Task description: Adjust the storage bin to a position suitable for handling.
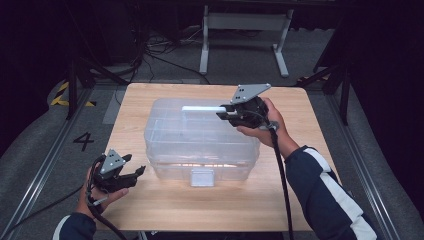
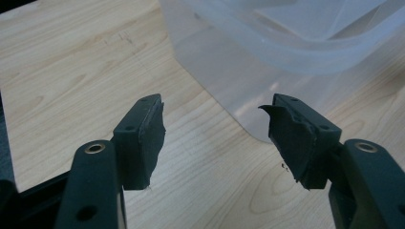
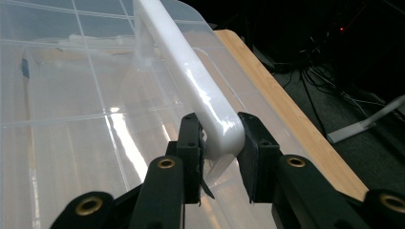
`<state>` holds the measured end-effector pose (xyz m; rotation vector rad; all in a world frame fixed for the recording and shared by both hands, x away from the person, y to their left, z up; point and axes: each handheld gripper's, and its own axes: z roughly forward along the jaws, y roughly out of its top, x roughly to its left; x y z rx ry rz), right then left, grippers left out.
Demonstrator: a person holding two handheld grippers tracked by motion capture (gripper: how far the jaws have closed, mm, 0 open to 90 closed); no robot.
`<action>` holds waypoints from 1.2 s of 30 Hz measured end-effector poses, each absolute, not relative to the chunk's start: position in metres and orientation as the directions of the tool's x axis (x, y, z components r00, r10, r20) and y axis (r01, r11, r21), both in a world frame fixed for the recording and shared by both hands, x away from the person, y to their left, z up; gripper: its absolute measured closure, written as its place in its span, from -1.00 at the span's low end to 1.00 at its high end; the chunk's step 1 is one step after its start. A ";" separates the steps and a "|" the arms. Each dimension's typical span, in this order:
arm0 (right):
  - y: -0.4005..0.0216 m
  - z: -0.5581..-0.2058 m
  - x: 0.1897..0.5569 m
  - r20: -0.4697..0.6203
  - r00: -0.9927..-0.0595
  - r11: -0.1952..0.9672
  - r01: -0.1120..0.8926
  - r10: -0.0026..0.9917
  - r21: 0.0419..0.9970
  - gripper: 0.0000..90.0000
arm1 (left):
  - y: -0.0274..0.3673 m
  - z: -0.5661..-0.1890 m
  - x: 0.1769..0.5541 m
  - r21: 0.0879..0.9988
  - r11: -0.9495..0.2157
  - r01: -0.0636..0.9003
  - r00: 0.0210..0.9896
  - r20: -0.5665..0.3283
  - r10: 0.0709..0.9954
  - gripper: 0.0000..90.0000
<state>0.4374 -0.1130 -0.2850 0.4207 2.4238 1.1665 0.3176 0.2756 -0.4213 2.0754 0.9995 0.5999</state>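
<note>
Right gripper (image 1: 223, 114) clamped on one end of white handle (image 3: 191, 71), pads pressing its two sides, seen up close in right gripper view. Handle: smooth, glossy, opaque plastic bar with rounded edges and a blunt rounded end. In high view, long axis along the far edge of the clear storage box (image 1: 200, 140), running left to right across the table; gripped end toward the person's right. In right gripper view, bar running away from the jaws toward the upper left, over the box lid.

Box: translucent, colourless plastic, rectangular with rounded corners, long side across the table, near the middle of the wooden table (image 1: 165, 210). Lid moulded with a grid of raised ribs, shiny, strong reflections. Small clear latch (image 1: 202, 176) at the middle of the near side.

Left gripper (image 1: 139, 171) near the box's front-left corner, off the box, above the tabletop. Jaws spread, nothing between them; black pads (image 2: 152, 138) matte, edges ragged and chipped. Box corner just beyond the tips in left gripper view.

Table: pale wood grain, rounded corners. Dark cable trailing from each gripper.
</note>
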 end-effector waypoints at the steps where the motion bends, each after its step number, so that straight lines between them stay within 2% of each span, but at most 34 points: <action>1: -0.113 -0.284 0.438 -0.238 -0.867 0.605 0.088 0.438 0.791 0.61 | 0.275 -0.420 0.318 0.781 -0.425 0.457 0.586 0.095 0.805 -0.15; 7: -0.110 -0.280 0.442 -0.245 -0.859 0.610 0.094 0.449 0.787 0.59 | 0.271 -0.410 0.320 0.808 -0.398 0.434 0.586 0.082 0.806 -0.09; 11: -0.109 -0.278 0.444 -0.251 -0.855 0.619 0.099 0.453 0.779 0.58 | 0.270 -0.402 0.320 0.831 -0.382 0.403 0.610 0.067 0.790 0.03; 13: -0.108 -0.277 0.445 -0.251 -0.856 0.621 0.101 0.453 0.778 0.58 | 0.268 -0.399 0.322 0.839 -0.370 0.399 0.610 0.059 0.790 0.17; 15: -0.108 -0.276 0.445 -0.249 -0.857 0.623 0.103 0.452 0.776 0.58 | 0.267 -0.398 0.323 0.840 -0.366 0.400 0.612 0.052 0.789 0.43; 19: -0.108 -0.276 0.445 -0.249 -0.857 0.624 0.103 0.452 0.775 0.58 | 0.260 -0.397 0.325 0.841 -0.371 0.394 0.631 0.046 0.775 0.74; 22: -0.108 -0.277 0.445 -0.249 -0.857 0.622 0.102 0.452 0.776 0.58 | 0.257 -0.395 0.326 0.843 -0.379 0.383 0.640 0.054 0.767 0.87; 25: -0.108 -0.277 0.444 -0.254 -0.855 0.624 0.100 0.452 0.775 0.58 | 0.256 -0.394 0.326 0.851 -0.366 0.378 0.643 0.043 0.765 0.95; 30: -0.110 -0.278 0.440 -0.261 -0.856 0.625 0.090 0.447 0.775 0.56 | 0.256 -0.395 0.326 0.844 -0.375 0.383 0.645 0.047 0.763 0.98; 36: -0.129 -0.277 0.431 -0.264 -0.836 0.585 0.082 0.481 0.807 0.32 | 0.257 -0.394 0.327 0.848 -0.371 0.378 0.641 0.050 0.766 0.96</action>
